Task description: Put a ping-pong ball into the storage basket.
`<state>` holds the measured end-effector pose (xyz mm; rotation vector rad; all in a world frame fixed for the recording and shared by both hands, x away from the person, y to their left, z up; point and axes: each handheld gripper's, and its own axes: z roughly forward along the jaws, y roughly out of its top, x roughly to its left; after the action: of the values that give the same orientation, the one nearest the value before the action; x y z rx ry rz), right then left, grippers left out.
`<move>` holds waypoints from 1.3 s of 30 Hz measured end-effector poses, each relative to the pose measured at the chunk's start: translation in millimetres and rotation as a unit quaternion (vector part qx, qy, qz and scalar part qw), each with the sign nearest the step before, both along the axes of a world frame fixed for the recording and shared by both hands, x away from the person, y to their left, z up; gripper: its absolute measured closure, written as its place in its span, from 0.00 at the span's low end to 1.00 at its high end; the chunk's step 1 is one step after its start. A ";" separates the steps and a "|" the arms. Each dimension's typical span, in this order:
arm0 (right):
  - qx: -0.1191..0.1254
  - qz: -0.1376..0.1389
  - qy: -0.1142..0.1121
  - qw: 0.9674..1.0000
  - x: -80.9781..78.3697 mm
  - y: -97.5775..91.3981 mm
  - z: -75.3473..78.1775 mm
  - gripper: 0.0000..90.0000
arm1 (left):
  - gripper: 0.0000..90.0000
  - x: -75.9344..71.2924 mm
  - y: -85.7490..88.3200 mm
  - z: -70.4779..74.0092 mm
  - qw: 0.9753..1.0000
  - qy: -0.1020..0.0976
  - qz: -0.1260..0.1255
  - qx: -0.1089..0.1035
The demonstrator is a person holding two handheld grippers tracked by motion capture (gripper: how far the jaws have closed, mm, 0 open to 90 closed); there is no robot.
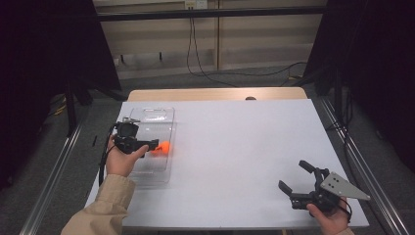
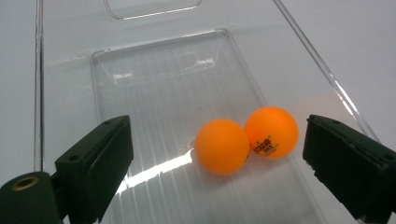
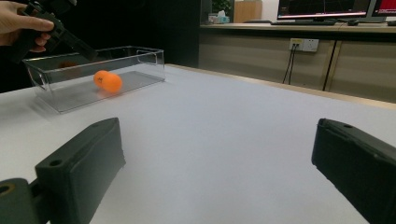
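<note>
Left gripper point(image 2: 215, 172): jaws wide, holding nothing, poised over the clear tray point(image 2: 140, 79) | Two orange balls point(image 2: 246, 140): touching, on the tray floor just ahead between the jaws, pair lying across the gap | Right gripper point(image 1: 299, 180): jaws wide, empty, well apart on the white table point(image 1: 244, 147); left hand nearer.

Two balls point(image 2: 222, 147) touch side by side in the tray point(image 1: 164, 117) at the worktop's point(image 1: 244, 142) left; the left gripper point(image 2: 215, 154) hangs above them, the right gripper point(image 1: 302, 182) well apart at the near right
</note>
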<state>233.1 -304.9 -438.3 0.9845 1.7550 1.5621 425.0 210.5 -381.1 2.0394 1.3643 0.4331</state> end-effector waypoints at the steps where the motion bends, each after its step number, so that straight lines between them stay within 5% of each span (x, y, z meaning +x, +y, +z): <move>1: 0.000 0.000 0.000 1.000 0.1 0.0 -0.1 0.02 | 0.09 -0.3 0.5 0.9 1.000 -0.002 -0.004 0.003; 39: 0.001 -0.005 0.000 1.000 -0.6 -1.7 0.1 0.02 | 0.04 -30.6 6.9 0.4 0.995 -0.080 -0.020 -0.060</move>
<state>232.5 -306.6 -438.2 0.9929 1.7473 1.5579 394.4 217.4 -380.7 1.8874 1.2225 0.4745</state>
